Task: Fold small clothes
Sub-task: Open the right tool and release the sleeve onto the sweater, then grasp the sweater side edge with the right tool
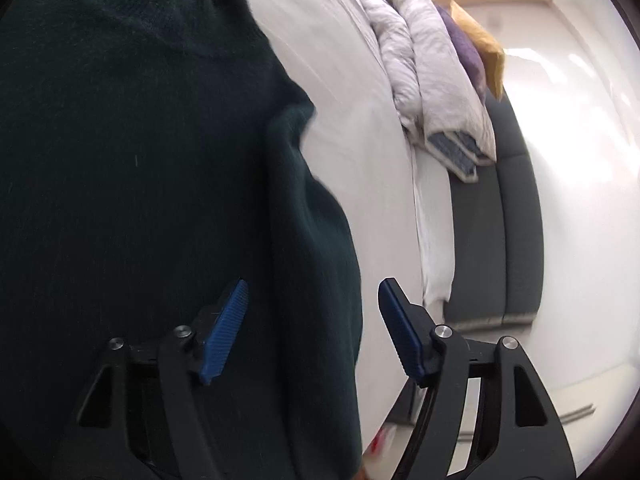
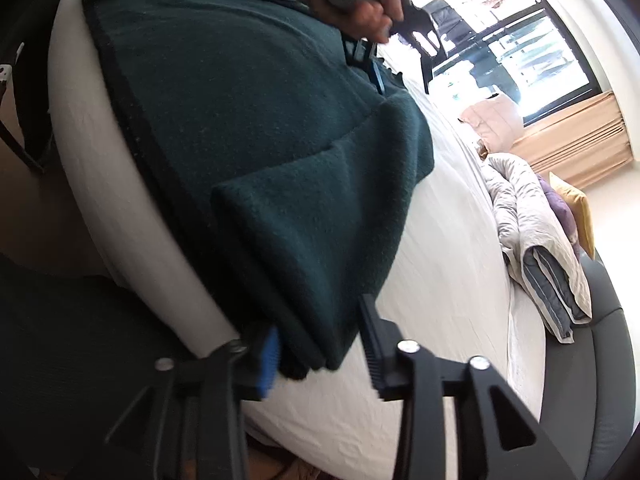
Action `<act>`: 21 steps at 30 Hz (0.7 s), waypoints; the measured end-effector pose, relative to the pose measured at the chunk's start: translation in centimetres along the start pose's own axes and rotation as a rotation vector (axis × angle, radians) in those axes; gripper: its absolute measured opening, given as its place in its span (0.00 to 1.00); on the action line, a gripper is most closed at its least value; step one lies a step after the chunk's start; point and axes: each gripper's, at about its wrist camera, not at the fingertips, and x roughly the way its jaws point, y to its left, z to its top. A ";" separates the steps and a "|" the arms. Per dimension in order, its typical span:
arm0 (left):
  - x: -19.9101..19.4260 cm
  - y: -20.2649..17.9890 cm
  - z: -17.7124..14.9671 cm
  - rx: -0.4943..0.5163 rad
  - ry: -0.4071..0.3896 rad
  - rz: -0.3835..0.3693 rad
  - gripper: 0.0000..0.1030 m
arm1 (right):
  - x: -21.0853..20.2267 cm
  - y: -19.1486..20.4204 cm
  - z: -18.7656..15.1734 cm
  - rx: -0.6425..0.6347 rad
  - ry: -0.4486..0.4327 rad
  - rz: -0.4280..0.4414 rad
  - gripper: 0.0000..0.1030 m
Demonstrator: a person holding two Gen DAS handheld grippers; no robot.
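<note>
A dark green knit sweater lies flat on the white bed, its sleeve folded along the side. My left gripper is open, its fingers straddling the sleeve's edge just above the cloth. In the right wrist view the sweater lies on the bed with a folded sleeve end reaching toward me. My right gripper is open with the sleeve's cuff between its fingers. The left gripper shows far off, held by a hand at the sweater's far edge.
A folded grey duvet with purple and yellow cushions lies at the bed's far end. A dark grey bed frame borders the mattress. A window and tan curtains stand beyond.
</note>
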 end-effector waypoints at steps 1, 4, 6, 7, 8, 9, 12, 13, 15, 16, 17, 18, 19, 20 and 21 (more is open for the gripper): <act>-0.4 -0.6 -1.2 0.029 0.018 0.003 0.65 | -0.4 0.2 0.0 -0.004 0.005 0.002 0.42; -1.4 -2.2 -6.0 0.115 0.055 -0.030 0.65 | -2.1 0.5 0.2 0.000 -0.004 0.051 0.42; -1.7 -2.8 -9.5 0.168 0.096 -0.045 0.65 | -3.4 -0.3 0.4 0.057 -0.024 0.107 0.42; -1.9 -2.9 -10.9 0.189 0.109 -0.046 0.65 | -3.9 -1.2 0.5 0.110 -0.035 0.126 0.42; -2.1 -3.0 -12.9 0.215 0.128 -0.039 0.65 | -4.5 -2.7 0.7 0.191 -0.056 0.155 0.42; -2.5 -2.9 -14.4 0.234 0.138 -0.039 0.65 | -5.1 -3.9 0.8 0.257 -0.081 0.178 0.42; -3.8 -1.8 -18.0 0.225 0.148 -0.065 0.65 | -5.6 -7.2 1.7 0.459 -0.148 0.208 0.42; -4.4 -1.1 -19.2 0.198 0.149 -0.079 0.65 | -5.1 -7.7 2.3 0.510 -0.135 0.219 0.42; -5.4 0.1 -20.7 0.160 0.150 -0.102 0.65 | -4.2 -7.3 3.8 0.534 -0.119 0.228 0.42; -6.0 0.7 -21.4 0.149 0.146 -0.108 0.65 | -3.8 -6.8 4.5 0.530 -0.118 0.230 0.42; -7.0 1.6 -22.5 0.137 0.141 -0.109 0.65 | -3.0 -6.3 5.1 0.534 -0.101 0.237 0.42; -7.7 2.2 -23.3 0.129 0.136 -0.111 0.65 | -2.1 -5.8 5.8 0.542 -0.064 0.236 0.41; -8.2 2.5 -24.0 0.124 0.132 -0.114 0.65 | -1.2 -5.4 6.4 0.543 -0.026 0.217 0.39; -9.1 3.1 -24.7 0.117 0.128 -0.115 0.65 | -0.3 -4.8 6.9 0.533 0.014 0.178 0.39; -10.0 3.7 -25.3 0.108 0.122 -0.116 0.65 | 0.6 -4.4 7.2 0.520 0.051 0.143 0.39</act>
